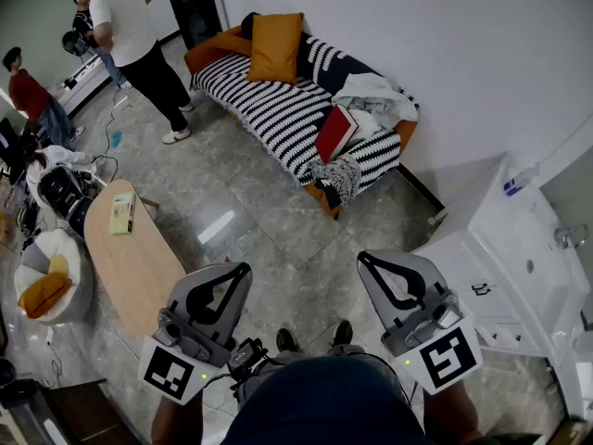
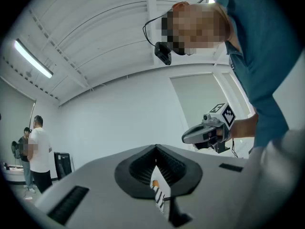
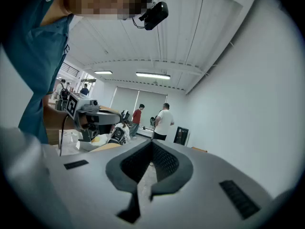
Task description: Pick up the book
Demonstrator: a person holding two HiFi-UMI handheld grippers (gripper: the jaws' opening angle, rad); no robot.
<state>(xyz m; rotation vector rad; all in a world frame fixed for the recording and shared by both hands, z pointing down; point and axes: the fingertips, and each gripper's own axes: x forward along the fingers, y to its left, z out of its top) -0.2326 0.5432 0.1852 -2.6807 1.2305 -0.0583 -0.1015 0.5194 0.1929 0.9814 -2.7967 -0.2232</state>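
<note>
Both grippers were held low and close to the person's body, well apart from each other and pointing out across the grey tiled floor [image 1: 269, 221].

Left gripper [image 1: 245, 268]: jaws together, tips meeting, nothing between them. In the left gripper view only a sliver of the striped sofa showed through the cut-out behind the tips.

Right gripper [image 1: 363, 257]: jaws fully closed and empty. Its own view showed bare floor through the cut-out.

Red book [image 1: 335, 133]: on the sofa [image 1: 269, 109], well away from both grippers. It sat near the end of the seat opposite the orange cushion [image 1: 276, 46], propped at a tilt against a heap of white cloth [image 1: 375, 95]. A grey fringed throw [image 1: 338, 176] hung over the seat's front edge just below the book.

An oval wooden bench [image 1: 130, 267] stood to the left on the floor, with a small pale green item [image 1: 121, 213] near its far end.

A person in a white shirt [image 1: 125, 7] stood off the sofa's cushion end, and a person in a red top [image 1: 30, 95] stood further left.
</note>
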